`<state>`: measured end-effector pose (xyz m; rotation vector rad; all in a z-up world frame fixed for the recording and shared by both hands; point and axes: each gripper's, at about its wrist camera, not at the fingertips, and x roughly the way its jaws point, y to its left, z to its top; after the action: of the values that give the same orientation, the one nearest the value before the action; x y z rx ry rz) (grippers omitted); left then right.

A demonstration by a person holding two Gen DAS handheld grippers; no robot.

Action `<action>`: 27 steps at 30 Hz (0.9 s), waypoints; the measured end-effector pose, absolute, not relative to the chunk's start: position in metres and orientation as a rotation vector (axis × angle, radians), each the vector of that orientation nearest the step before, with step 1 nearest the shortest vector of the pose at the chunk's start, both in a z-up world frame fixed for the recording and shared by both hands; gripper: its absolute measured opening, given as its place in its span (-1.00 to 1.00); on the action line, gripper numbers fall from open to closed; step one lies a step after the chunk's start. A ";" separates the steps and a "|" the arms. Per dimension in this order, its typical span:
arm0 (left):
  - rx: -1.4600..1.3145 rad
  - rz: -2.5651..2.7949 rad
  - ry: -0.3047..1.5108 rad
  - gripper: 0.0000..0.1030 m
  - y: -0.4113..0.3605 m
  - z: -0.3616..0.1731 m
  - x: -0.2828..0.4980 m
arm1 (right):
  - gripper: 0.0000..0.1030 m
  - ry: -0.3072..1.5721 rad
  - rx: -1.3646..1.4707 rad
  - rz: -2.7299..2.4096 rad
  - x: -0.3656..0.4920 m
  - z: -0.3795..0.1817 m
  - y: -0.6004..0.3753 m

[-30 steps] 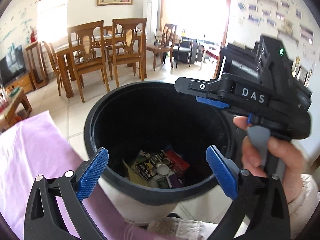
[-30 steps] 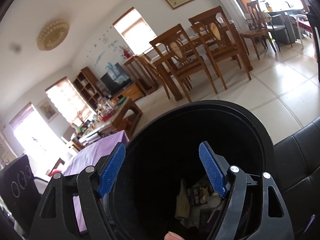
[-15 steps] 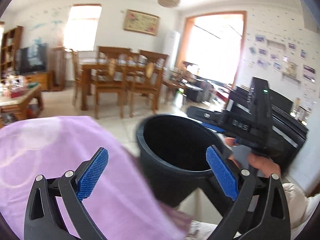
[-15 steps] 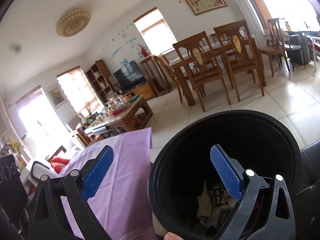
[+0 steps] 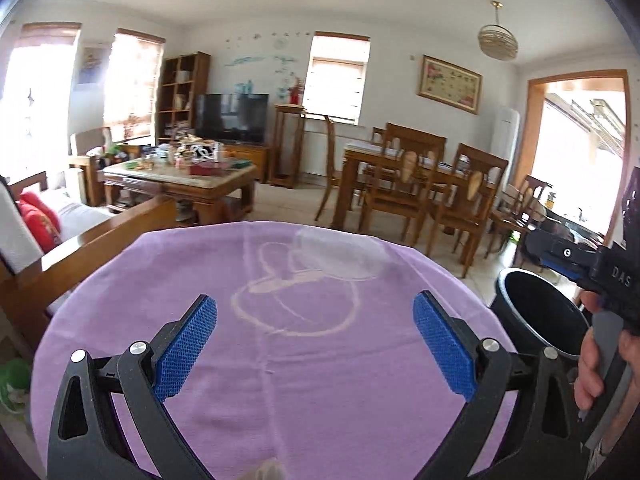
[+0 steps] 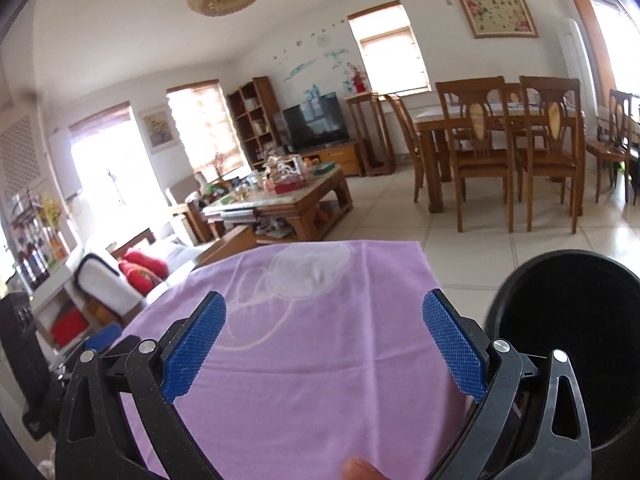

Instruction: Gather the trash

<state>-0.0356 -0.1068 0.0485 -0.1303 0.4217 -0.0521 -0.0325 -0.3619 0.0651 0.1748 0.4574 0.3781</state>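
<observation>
- Left gripper (image 5: pixel 316 336): jaws spread wide, nothing between them, above the purple cloth (image 5: pixel 280 380) on the worktop.
- Right gripper (image 6: pixel 324 344): jaws spread wide and empty; they have just been opening.
- Black bin (image 6: pixel 568 344) stands off the worktop's right edge, apart from both grippers; its contents are not visible.
- A clear plastic lid-like piece (image 5: pixel 340 254) lies near the far edge, likely trash.
- Risk: it blends into the cloth; jaws could pinch fabric and drag it.
</observation>
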 end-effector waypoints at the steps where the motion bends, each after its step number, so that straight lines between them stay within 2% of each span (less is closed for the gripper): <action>1: -0.137 -0.010 0.421 0.90 -0.095 0.049 -0.037 | 0.88 0.452 0.155 0.391 -0.030 0.066 -0.342; 10: -0.159 0.172 0.402 0.90 -0.032 0.051 -0.043 | 0.90 0.403 0.040 0.344 -0.020 0.045 -0.228; 16: -0.148 0.185 0.401 0.90 -0.030 0.049 -0.038 | 0.89 0.346 0.002 0.282 -0.014 0.033 -0.229; 27: -0.166 0.178 0.415 0.90 -0.034 0.047 -0.032 | 0.90 0.383 0.008 0.259 -0.005 0.019 -0.242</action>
<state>-0.0321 -0.0343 0.0467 -0.1660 0.4153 0.1778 -0.0050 -0.2424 0.0187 0.0078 0.3830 0.2591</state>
